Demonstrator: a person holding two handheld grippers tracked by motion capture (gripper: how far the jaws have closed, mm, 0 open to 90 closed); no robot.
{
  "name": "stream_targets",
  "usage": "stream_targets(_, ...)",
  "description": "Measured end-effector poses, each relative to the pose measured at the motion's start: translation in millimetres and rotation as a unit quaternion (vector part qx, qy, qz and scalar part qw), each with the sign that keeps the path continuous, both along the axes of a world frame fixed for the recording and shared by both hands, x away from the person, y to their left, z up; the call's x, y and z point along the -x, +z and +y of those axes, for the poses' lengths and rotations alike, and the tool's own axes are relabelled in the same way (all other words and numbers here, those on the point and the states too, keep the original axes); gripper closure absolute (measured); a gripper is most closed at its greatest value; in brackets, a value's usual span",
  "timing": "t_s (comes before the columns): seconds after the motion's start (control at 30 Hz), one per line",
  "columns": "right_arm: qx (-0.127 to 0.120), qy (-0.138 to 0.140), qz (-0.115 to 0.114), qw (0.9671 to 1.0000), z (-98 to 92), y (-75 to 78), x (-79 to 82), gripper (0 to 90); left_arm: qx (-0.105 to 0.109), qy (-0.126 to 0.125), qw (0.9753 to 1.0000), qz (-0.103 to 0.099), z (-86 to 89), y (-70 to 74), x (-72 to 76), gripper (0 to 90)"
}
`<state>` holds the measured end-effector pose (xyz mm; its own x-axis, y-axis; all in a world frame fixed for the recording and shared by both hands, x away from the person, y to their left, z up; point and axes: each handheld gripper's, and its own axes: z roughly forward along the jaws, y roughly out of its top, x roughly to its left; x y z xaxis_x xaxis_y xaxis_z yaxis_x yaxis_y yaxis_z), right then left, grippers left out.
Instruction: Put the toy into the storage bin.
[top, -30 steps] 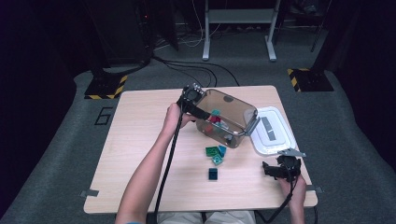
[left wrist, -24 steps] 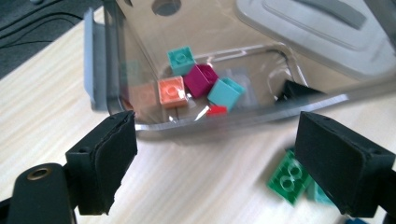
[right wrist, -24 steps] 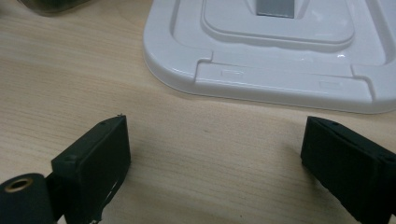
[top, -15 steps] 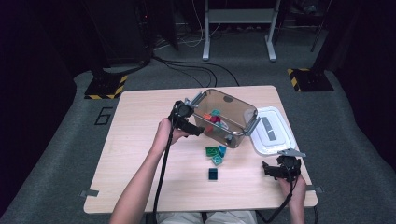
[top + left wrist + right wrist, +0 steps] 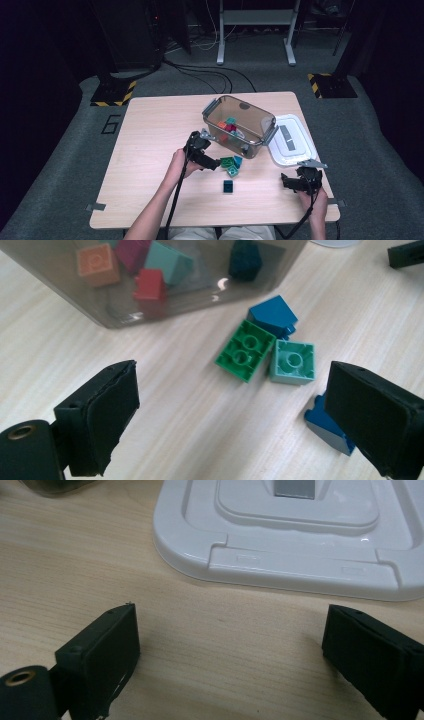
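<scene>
A clear grey bin (image 5: 260,124) in the table's middle holds several coloured bricks. In front of it lie a green brick (image 5: 245,350), a teal brick (image 5: 293,361) and a blue brick (image 5: 272,315) close together. A second blue brick (image 5: 320,425) is partly behind one jaw. My left gripper (image 5: 216,163) hovers open just left of this cluster (image 5: 230,164), nothing between its jaws (image 5: 232,405). A dark brick (image 5: 228,186) lies alone nearer the front. My right gripper (image 5: 284,181) rests open and empty at the front right, its jaws (image 5: 230,640) facing the white lid (image 5: 300,540).
The white lid (image 5: 292,140) lies flat to the right of the bin. Through the bin wall (image 5: 100,305) I see orange, red, teal and dark bricks. The table's left half is bare wood (image 5: 150,135).
My left gripper has drawn back from the bin's near rim toward the person and come down beside the loose bricks. The right gripper has stayed put.
</scene>
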<state>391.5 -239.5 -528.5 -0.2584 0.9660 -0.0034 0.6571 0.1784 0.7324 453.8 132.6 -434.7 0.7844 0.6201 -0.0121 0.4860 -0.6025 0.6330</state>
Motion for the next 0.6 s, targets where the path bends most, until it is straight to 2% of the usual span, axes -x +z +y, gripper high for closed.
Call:
stream_targets(0.03,0.000,0.000,0.000,1.0000,0.0,0.0,0.0,7.8,0.000,0.000,1.0000,0.000,0.0,0.0,0.0,7.5)
stream_targets(0.37,0.000,0.000,0.000,1.0000,-0.1,0.0,0.1,7.8,0.003,-0.007,0.9997,0.024,-17.5,-32.6,22.0,7.3)
stream_targets(0.6,0.000,0.000,0.000,1.0000,-0.1,0.0,0.1,7.8,0.010,-0.003,0.9995,0.028,-30.4,-44.4,32.9,5.3)
